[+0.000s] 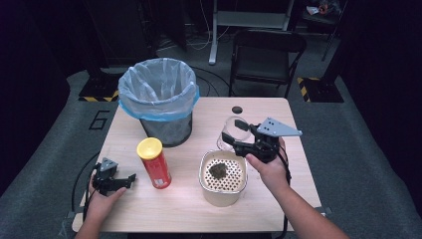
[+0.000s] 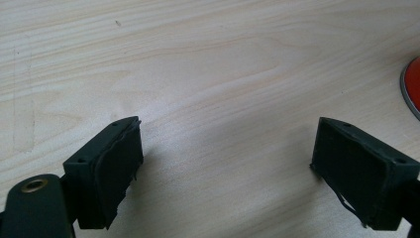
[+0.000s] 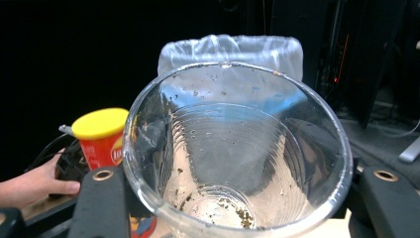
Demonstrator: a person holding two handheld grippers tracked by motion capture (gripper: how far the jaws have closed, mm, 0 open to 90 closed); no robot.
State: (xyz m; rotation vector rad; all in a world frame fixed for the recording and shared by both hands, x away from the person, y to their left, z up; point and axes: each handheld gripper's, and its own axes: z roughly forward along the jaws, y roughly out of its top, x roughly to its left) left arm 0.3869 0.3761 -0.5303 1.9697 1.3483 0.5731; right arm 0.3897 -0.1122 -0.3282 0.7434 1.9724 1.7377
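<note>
My right gripper is shut on a clear plastic cup, held in the air just behind a cream container. The right gripper view looks into the tilted cup, where dark crumbs stick to its bottom and wall, with the right gripper clamped on either side of it. The container's perforated insert carries a dark lump. My left gripper rests on the table at the front left, and its left gripper jaws stand open over bare wood.
A mesh bin lined with a clear bag stands at the back left, the bin rising beyond the cup. A red can with a yellow lid stands between my hands. A small black disc lies near the table's far edge. A folding chair stands behind the table.
</note>
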